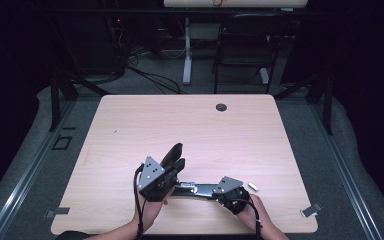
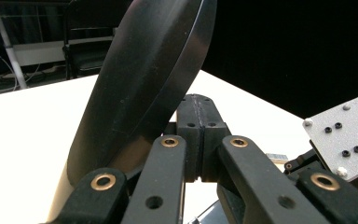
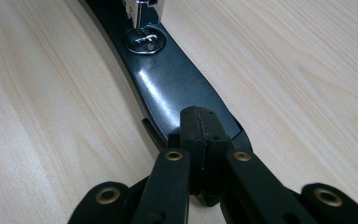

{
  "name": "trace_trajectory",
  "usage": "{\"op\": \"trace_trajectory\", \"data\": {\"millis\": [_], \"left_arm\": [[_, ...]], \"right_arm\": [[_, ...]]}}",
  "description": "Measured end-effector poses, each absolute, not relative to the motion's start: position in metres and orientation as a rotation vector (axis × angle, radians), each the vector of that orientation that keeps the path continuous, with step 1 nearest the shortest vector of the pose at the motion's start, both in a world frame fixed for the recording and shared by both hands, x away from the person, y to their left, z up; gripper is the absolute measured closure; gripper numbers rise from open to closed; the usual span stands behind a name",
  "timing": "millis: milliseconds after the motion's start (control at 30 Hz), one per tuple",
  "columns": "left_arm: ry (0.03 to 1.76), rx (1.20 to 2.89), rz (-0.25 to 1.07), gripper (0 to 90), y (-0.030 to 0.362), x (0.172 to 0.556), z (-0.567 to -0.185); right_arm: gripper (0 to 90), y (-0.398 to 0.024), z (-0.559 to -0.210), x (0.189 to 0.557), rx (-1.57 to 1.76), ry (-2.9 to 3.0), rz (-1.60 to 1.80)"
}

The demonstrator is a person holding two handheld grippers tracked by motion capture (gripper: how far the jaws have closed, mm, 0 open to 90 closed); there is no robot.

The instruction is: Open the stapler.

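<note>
A black stapler lies swung open on the wooden table. Its base lies flat, with a round metal anvil set in it. Its top arm stands tilted up from the hinge end. My left gripper is shut with nothing between its pads, and the raised arm leans right beside its jaws. My right gripper is also shut, its tips resting on the near end of the base. A hand holds each gripper near the table's front edge.
A small strip of staples lies on the table just right of the right gripper. A cable hole sits near the far edge. Beyond the table stand a chair and a desk leg.
</note>
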State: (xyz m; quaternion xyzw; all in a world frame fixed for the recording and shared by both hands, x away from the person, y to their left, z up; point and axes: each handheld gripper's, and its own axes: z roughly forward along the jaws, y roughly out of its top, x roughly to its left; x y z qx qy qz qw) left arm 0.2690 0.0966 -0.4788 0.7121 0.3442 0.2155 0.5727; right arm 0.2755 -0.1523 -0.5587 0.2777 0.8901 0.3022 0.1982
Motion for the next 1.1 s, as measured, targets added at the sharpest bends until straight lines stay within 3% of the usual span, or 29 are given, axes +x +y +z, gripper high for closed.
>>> {"op": "trace_trajectory", "data": {"millis": [1100], "left_arm": [[0.785,1.72,0.583,89.7,0.125,0.261,-0.47]], "right_arm": [[90.0,-0.151,-0.56,0.276,0.772,2.497,0.844]]}}
